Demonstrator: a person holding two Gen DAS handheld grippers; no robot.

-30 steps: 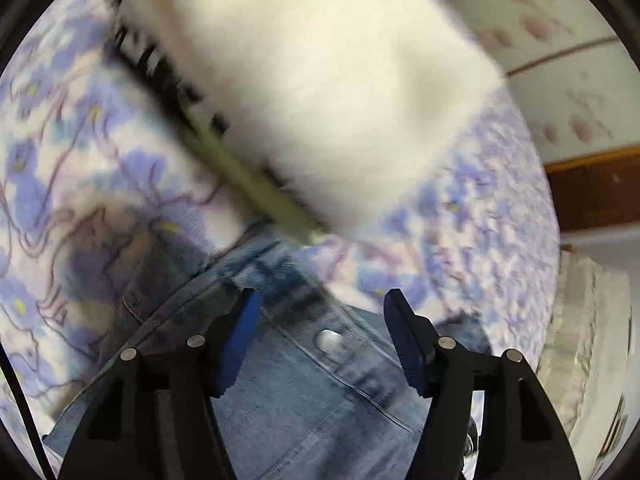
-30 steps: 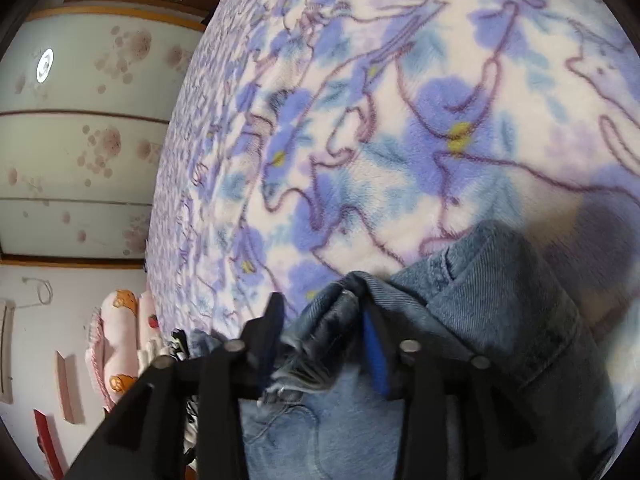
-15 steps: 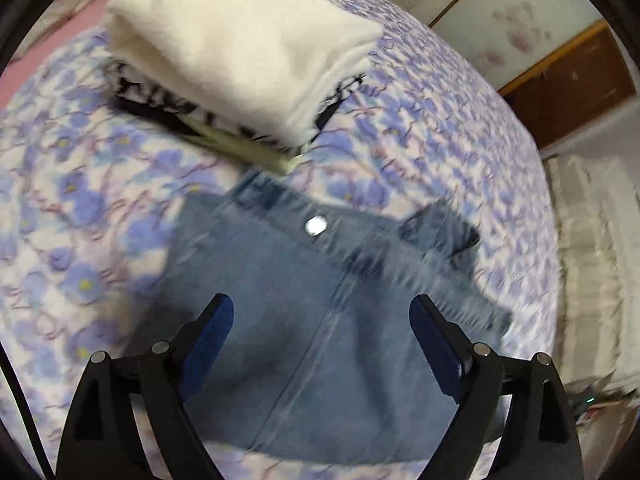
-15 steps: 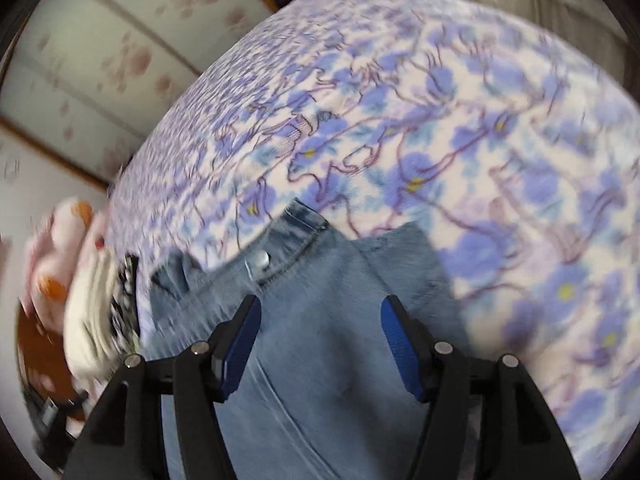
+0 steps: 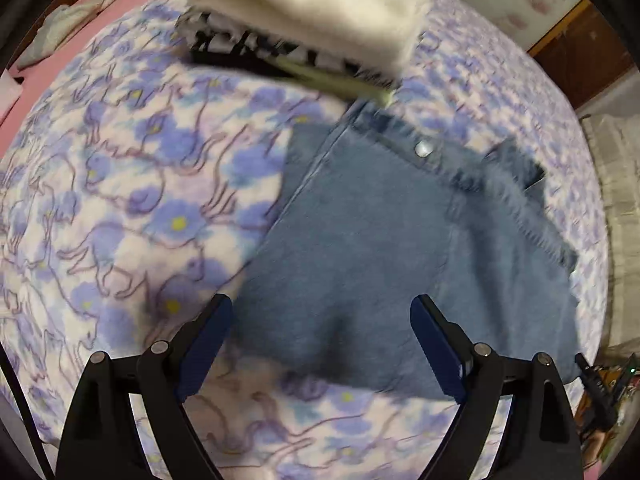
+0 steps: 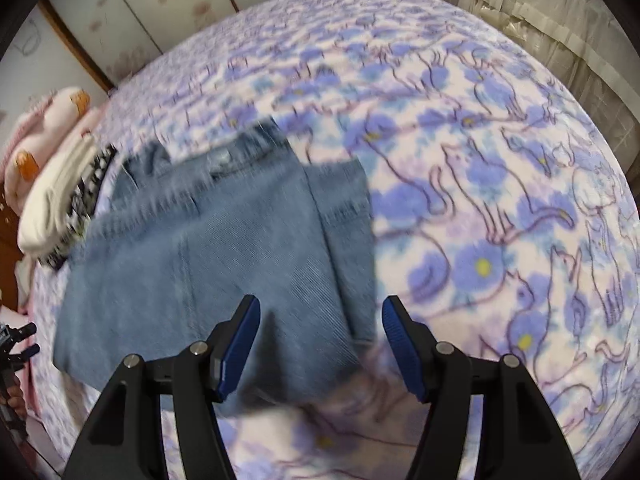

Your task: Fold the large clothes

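Both your tools are spread wide and holding nothing. Left tool [image 5: 320, 344]: blue pads well apart, hovering above the near edge of the folded jeans [image 5: 392, 248]. Right tool [image 6: 318, 346]: same state, pads apart, over the near right corner of the jeans [image 6: 208, 264], not touching the denim as far as the blur lets you tell.

The jeans lie flat on the bed, on the floral fleece blanket [image 5: 120, 200], folded into a rough rectangle. Waistband sits at the far end with the metal button [image 5: 423, 148] facing up. A frayed denim edge runs along the right side in the left wrist view, with a dark bit of cloth poking out near the waistband corner. In the right wrist view a narrower layer of denim shows along the right side, under the top layer.

Just beyond the waistband sits the stack of folded clothes [image 5: 304, 20]: cream fleece on top, a black-and-white patterned piece below, a pale green one at the bottom. Its near corner is right at the jeans' waistband; can't tell whether they touch. The same stack [image 6: 60, 200] shows left of the jeans in the right wrist view, with a pink plush toy [image 6: 44, 128] behind it.

Both views are motion-blurred.
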